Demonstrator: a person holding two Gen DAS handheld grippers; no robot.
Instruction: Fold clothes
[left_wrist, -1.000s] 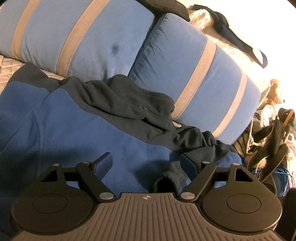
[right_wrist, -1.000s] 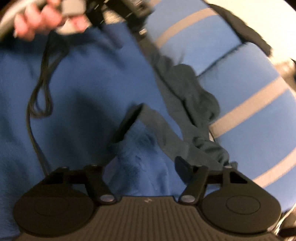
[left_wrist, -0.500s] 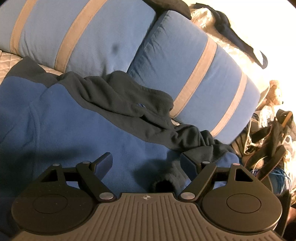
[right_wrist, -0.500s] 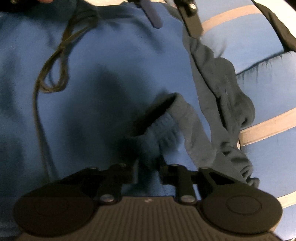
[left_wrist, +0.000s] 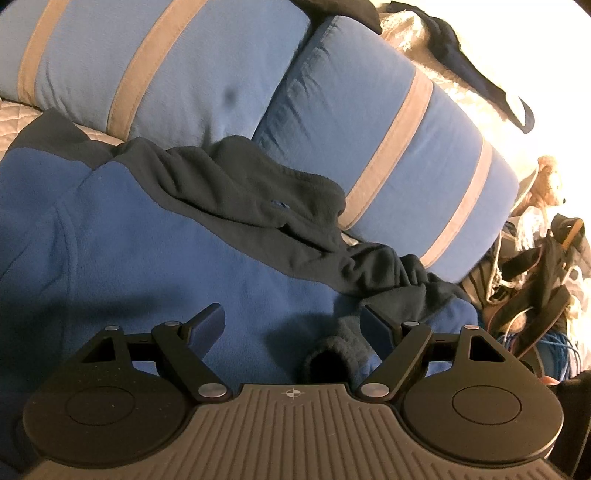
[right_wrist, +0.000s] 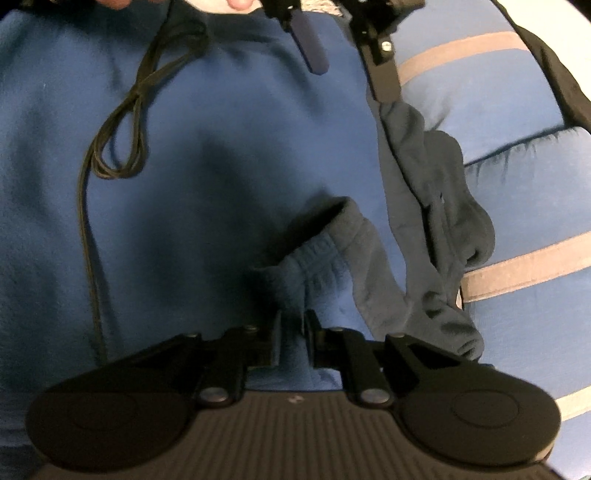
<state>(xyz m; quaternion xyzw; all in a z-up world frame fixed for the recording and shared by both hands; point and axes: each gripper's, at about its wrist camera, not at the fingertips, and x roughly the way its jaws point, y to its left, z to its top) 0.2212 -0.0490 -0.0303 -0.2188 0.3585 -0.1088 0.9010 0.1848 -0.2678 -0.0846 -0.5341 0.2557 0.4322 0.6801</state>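
Note:
A blue fleece jacket (left_wrist: 140, 236) with a dark grey collar and trim (left_wrist: 243, 195) lies spread on the bed below two striped pillows. My left gripper (left_wrist: 293, 321) is open just above the fleece, and a dark sleeve cuff (left_wrist: 332, 354) lies between its fingers, nearer the right one. In the right wrist view the same jacket (right_wrist: 184, 177) fills the frame. My right gripper (right_wrist: 293, 332) is shut on the sleeve cuff (right_wrist: 314, 247), whose fabric bunches up from the jaws. The left gripper also shows at the top of that view (right_wrist: 343, 48).
Two blue pillows with tan stripes (left_wrist: 388, 122) lean behind the jacket. A black cord (right_wrist: 122, 129) lies looped on the fleece. A pile of bags, straps and cables (left_wrist: 535, 277) sits at the right. Quilted bedding (left_wrist: 14, 118) shows at the far left.
My right gripper has closed on the sleeve cuff; a second ago it was open around it. The left gripper stayed open, shifting only slightly over the jacket.

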